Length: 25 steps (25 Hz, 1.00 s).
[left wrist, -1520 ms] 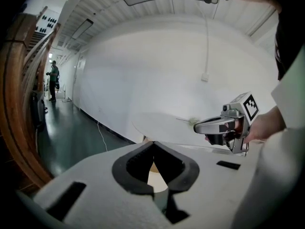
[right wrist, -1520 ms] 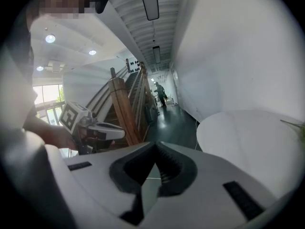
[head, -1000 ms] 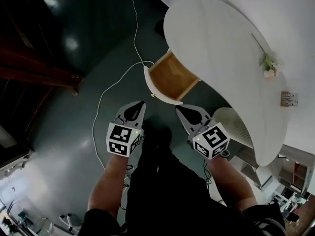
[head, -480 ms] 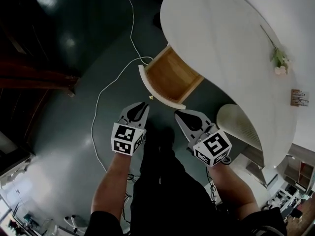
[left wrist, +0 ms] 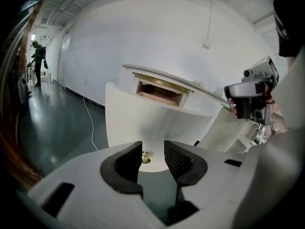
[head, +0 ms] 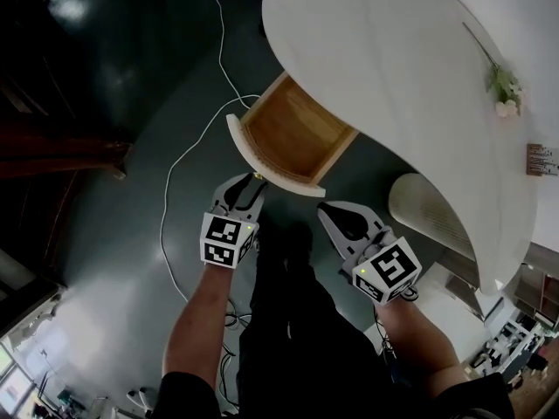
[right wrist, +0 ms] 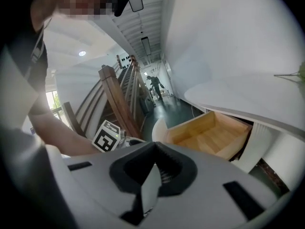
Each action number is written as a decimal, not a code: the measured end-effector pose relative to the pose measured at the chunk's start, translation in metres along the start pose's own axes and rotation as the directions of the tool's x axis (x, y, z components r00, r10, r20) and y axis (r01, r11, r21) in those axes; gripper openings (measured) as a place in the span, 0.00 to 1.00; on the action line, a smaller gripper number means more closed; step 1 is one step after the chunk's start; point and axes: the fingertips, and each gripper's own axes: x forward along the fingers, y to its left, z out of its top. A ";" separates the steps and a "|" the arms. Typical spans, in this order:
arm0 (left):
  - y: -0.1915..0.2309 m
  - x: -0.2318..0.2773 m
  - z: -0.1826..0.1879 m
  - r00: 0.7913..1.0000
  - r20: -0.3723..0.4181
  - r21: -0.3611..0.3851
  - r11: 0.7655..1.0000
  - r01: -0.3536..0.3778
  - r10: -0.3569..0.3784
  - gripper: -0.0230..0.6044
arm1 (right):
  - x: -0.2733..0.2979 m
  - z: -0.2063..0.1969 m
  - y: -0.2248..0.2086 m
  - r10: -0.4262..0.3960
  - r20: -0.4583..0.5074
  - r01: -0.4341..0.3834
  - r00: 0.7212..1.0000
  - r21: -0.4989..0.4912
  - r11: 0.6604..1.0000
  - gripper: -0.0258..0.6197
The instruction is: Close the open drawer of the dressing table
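Drawer [head: 293,138] out of the dressing table [head: 393,59] in head view, curved front toward the person, left claw [head: 251,183] right at its brass knob [head: 258,175], right claw [head: 336,212] off the front's right corner, slightly further back. Left gripper view: claw spread, just been opening, nothing pinched, knob [left wrist: 145,157] dead ahead in the gap, so probably a straight push forward. Right gripper view: claw [right wrist: 155,146] pressed together, empty, drawer [right wrist: 209,135] up and right of it.

The left gripper [head: 249,183] and the right gripper [head: 329,209] point forward and downward side by side, the left with jaws just opened wide and gripping nothing, the right with jaws together.
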 end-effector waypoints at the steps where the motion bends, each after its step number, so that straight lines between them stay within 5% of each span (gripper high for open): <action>1: 0.001 0.003 -0.001 1.000 0.001 0.006 1.000 -0.002 0.002 0.28 | -0.001 -0.001 -0.002 -0.003 0.004 0.003 1.000 0.006 1.000 0.05; 10: 0.012 0.022 -0.015 0.999 -0.002 0.000 0.999 -0.032 0.032 0.18 | -0.002 -0.037 -0.009 0.007 -0.031 -0.005 0.999 0.054 0.999 0.05; 14: 0.014 0.024 -0.012 0.999 -0.002 -0.003 0.999 -0.044 0.044 0.05 | 0.000 -0.044 -0.011 0.001 -0.037 0.001 0.999 0.078 0.997 0.05; 18: 0.014 0.029 -0.009 0.999 0.000 -0.006 0.999 -0.046 0.046 0.06 | 0.004 -0.045 -0.008 0.013 -0.041 -0.010 0.999 0.075 0.997 0.05; 25: 0.022 0.033 -0.009 0.999 0.012 -0.048 0.998 -0.048 0.049 0.20 | 0.008 -0.047 -0.007 0.023 -0.053 -0.019 0.998 0.080 0.997 0.05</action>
